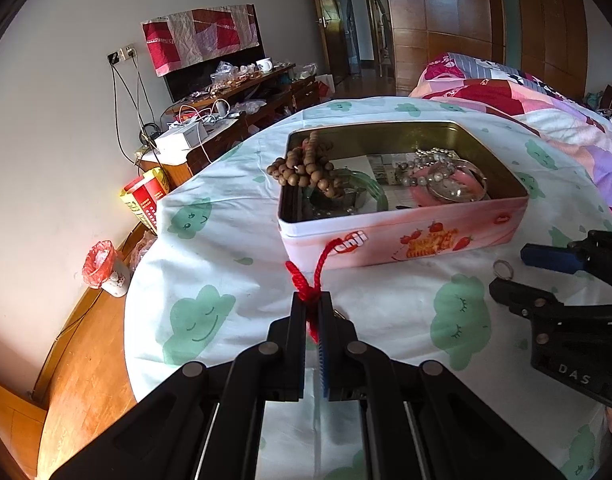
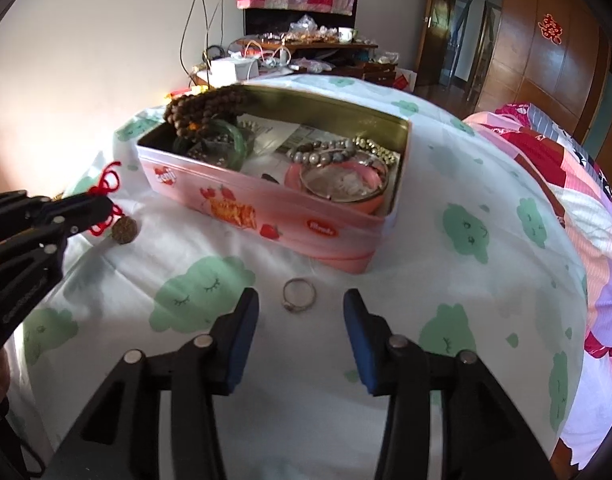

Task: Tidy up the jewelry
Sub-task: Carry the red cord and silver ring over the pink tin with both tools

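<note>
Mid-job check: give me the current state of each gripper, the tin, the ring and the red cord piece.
left gripper: shut on the red cord
right gripper: open, straddling the ring, not touching it
ring: lying flat on the cloth, outside the tin
pink tin: lid off, bracelets and beads inside
brown pendant: resting on the cloth, on the cord
wooden bead string: draped over the tin's rim

Room: bedroom, daylit. Wall, plain white, at 9 to 11 o'clock; socket with hanging cables. Low wooden cabinet, cluttered, at 11 o'clock, a dark screen draped in red patchwork cloth behind it. Wooden wardrobe at 1 o'clock; open doorway at 12. Wooden floor at 8 o'clock; small bin, red liner.
</note>
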